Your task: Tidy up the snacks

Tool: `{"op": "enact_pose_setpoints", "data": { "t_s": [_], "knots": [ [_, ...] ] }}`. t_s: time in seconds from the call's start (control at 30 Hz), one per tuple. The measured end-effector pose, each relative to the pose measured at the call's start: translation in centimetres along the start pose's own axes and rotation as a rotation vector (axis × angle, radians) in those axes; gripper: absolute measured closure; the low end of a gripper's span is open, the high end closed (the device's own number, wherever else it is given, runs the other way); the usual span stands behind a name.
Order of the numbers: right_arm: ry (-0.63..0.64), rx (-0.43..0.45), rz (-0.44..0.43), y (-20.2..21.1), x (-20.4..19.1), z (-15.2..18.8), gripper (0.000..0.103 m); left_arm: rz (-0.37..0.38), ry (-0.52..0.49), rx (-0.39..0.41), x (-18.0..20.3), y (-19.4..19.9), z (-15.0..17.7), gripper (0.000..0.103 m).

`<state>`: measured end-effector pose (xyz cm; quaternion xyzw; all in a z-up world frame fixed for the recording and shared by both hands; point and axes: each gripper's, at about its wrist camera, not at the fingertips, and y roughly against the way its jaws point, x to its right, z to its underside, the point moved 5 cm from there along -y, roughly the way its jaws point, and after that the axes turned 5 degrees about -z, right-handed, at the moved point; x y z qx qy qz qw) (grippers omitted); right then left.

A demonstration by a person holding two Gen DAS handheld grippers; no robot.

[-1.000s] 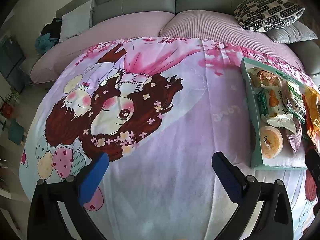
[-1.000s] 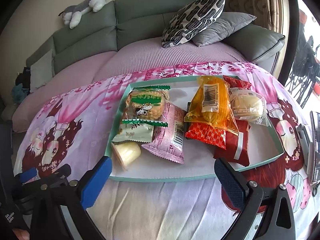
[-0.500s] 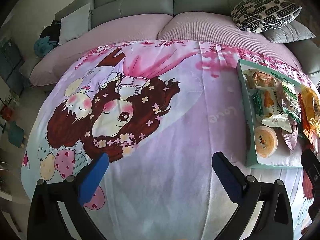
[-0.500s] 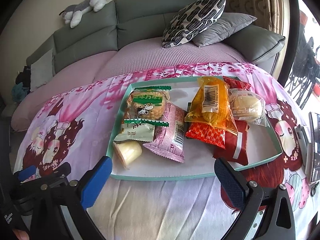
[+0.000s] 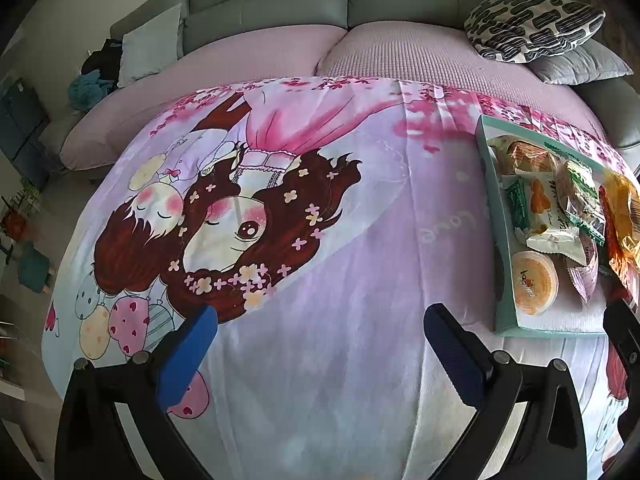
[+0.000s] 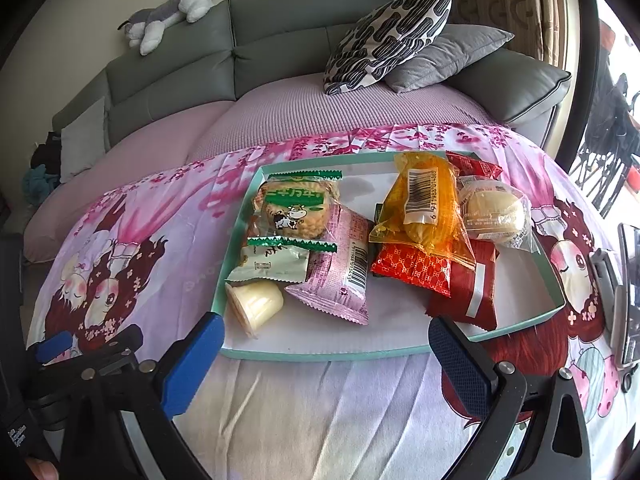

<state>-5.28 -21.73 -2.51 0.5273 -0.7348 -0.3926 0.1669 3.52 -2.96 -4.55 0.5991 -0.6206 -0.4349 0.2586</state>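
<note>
A shallow teal-rimmed tray (image 6: 320, 356) lies on the cartoon-print cloth (image 6: 168, 216). It holds several snacks: a green cow-print biscuit pack (image 6: 296, 208), a pink packet (image 6: 344, 272), a pale jelly cup (image 6: 254, 304), an orange bag (image 6: 424, 204), red packets (image 6: 460, 280) and a clear-wrapped bun (image 6: 494, 212). My right gripper (image 6: 326, 330) is open and empty, just in front of the tray's near rim. My left gripper (image 5: 320, 320) is open and empty over bare cloth (image 5: 320, 220), with the tray (image 5: 502, 280) at its right.
A grey sofa (image 6: 280, 40) with a lilac cover stands behind. A patterned cushion (image 6: 392, 36) and a grey cushion (image 6: 448, 56) lie at the back right, a plush toy (image 6: 168, 16) on the backrest. A metal object (image 6: 624, 292) lies at the cloth's right edge.
Both grippers have drawn back slightly; the tray sits a little farther off in both views. Both stay open and empty.
</note>
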Motion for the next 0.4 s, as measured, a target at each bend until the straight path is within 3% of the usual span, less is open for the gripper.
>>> {"op": "enact_pose_setpoints", "data": {
  "t_s": [0.4],
  "knots": [
    [0.001,-0.002,-0.002,-0.06,-0.01,-0.02,0.0,0.008,0.023,0.03,-0.27,0.48,-0.33,0.0]
  ]
}}
